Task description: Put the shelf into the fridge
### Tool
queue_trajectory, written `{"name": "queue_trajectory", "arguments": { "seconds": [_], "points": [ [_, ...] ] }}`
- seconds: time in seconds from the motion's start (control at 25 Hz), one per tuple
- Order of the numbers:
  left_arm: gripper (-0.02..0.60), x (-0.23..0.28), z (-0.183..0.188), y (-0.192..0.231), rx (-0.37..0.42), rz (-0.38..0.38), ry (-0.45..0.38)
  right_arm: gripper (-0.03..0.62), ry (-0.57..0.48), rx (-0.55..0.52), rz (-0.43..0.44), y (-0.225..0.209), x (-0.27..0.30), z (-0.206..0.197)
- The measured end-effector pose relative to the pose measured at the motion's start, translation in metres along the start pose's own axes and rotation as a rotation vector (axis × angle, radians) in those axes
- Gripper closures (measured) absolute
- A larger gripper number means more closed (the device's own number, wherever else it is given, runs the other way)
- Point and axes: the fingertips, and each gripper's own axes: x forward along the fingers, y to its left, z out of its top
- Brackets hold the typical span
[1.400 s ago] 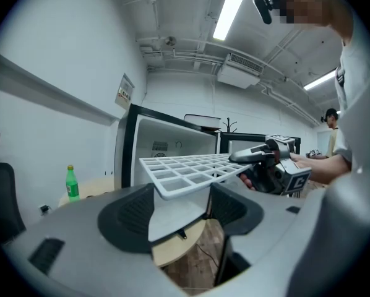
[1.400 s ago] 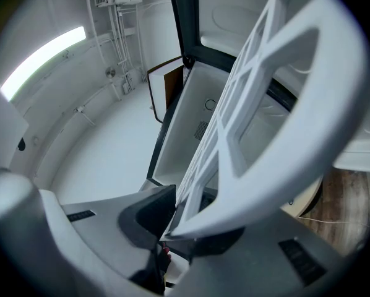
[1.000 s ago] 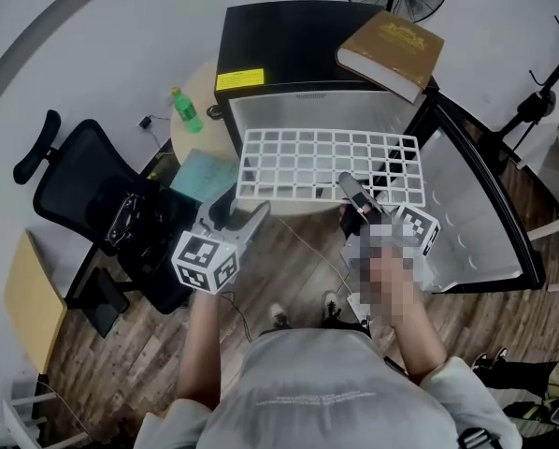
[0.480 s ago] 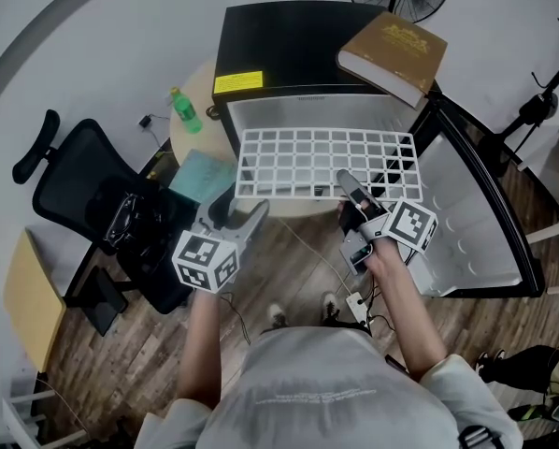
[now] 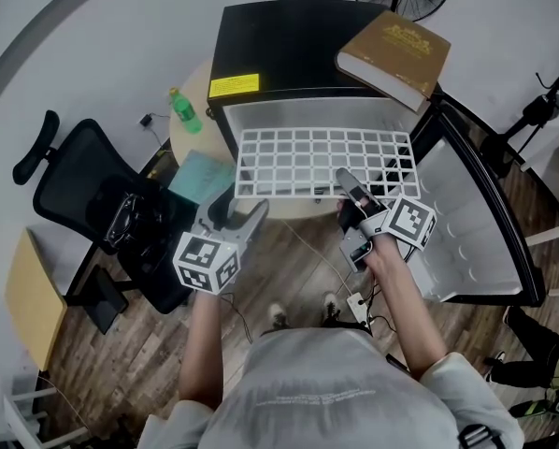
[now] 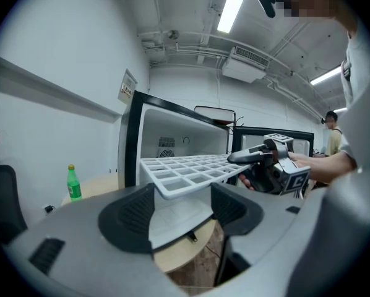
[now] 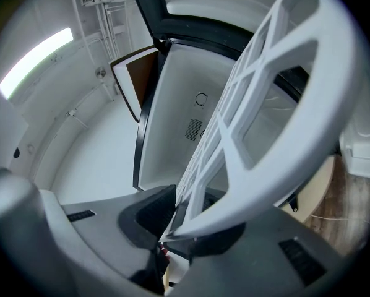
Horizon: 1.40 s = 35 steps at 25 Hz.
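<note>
Shelf placement is roughly half done, by my judgement. The black fridge point(image 5: 289, 50) stands at the far side with its door point(image 5: 490, 213) swung wide open to the right, so the cavity is clear to enter. A brown book point(image 5: 390, 52) lies on the fridge's top and plays no part.

The white grid shelf point(image 5: 322, 162) hangs level in the air in front of the opening. Its far edge is at the mouth, while most of it is outside, toward me.

My right gripper point(image 5: 350, 187) has its jaws narrow, clamped on a bar at the near edge of the shelf, right of the middle. My left gripper point(image 5: 237, 210) has its jaws wide, with the shelf's near left corner lying between them. I cannot tell whether its pads press on that corner.

What is left, as I see it, is sliding the shelf in onto its side ledges and then letting go.
</note>
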Motion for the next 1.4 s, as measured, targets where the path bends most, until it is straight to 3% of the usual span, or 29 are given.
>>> {"name": "queue_trajectory", "arguments": {
  "seconds": [0.76, 1.0, 1.4],
  "points": [
    [0.295, 0.006, -0.002, 0.001, 0.008, 0.013, 0.015, 0.526, 0.017, 0.027, 0.025, -0.008, 0.009, 0.006],
    [0.299, 0.007, 0.007, 0.001, -0.024, 0.016, -0.019, 0.523, 0.022, 0.042, 0.064, -0.001, 0.016, 0.015],
    [0.299, 0.014, 0.007, 0.003, -0.024, 0.033, 0.012, 0.522, 0.035, 0.033, 0.044, -0.008, 0.022, 0.021]
  ]
}}
